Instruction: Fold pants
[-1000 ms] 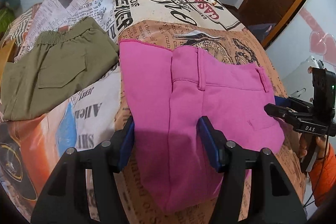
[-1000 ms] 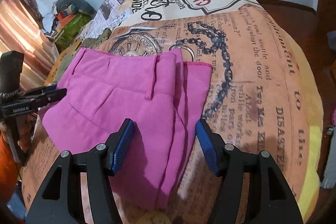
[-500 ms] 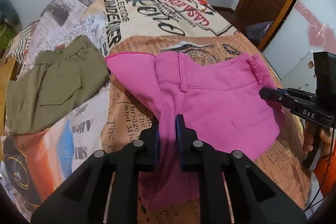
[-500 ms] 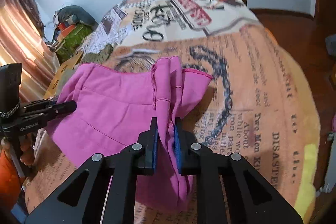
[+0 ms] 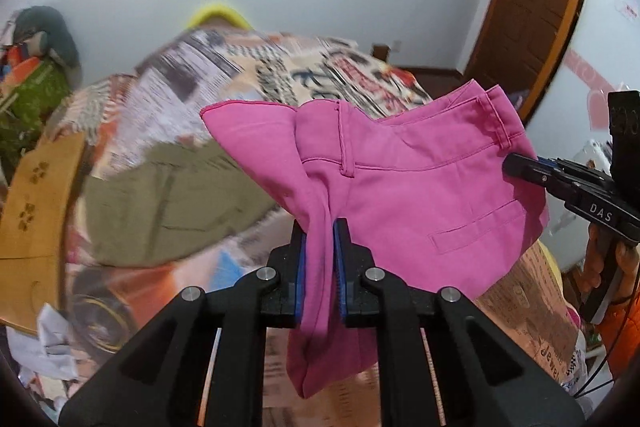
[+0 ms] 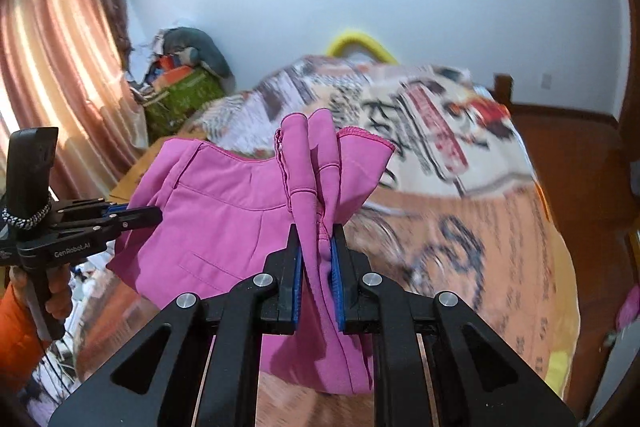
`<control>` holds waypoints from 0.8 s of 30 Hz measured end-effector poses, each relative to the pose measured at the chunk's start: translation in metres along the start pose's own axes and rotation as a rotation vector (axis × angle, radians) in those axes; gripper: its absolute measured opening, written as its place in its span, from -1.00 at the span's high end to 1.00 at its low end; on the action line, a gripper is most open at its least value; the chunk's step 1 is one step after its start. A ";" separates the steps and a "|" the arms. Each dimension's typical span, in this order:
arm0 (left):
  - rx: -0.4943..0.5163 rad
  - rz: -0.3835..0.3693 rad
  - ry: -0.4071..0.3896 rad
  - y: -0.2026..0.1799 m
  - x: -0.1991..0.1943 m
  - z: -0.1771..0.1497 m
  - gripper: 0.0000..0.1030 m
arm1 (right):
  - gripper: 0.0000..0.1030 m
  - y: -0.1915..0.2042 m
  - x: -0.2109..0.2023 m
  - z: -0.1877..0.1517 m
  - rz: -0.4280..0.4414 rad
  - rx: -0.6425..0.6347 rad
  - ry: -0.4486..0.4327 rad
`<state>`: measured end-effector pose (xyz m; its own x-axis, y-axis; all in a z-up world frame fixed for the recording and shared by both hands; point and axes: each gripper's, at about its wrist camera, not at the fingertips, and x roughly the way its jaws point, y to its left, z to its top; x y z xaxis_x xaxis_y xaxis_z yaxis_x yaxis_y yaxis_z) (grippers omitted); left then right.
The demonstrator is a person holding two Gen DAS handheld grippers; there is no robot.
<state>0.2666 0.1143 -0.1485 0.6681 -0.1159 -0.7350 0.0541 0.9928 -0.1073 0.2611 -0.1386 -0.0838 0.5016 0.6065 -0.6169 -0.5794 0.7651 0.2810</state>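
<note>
Above the bed point(image 5: 152, 99), we clamp both grippers point(image 5: 320, 259) point(image 6: 316, 267) on the pink pants point(image 5: 420, 195) to fold them.

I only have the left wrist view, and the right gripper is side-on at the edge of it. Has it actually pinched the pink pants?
Observer: Yes. In the right wrist view the right gripper is shut on a bunched fold of the pink pants.
Operator: What is left of the bed on that side?
Observer: A pink curtain with light coming through it.
Operator: Anything piled near it?
Observer: A green box with clutter stacked on top, against the wall.
</note>
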 end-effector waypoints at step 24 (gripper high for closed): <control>-0.145 0.205 -0.043 0.189 0.026 0.035 0.77 | 0.79 0.108 0.167 0.076 0.136 -0.084 0.016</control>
<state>0.3200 0.3003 -0.1649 0.6852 0.0924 -0.7225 -0.1908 0.9800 -0.0556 0.3308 0.0614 -0.1005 0.4045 0.6994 -0.5892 -0.6935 0.6546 0.3009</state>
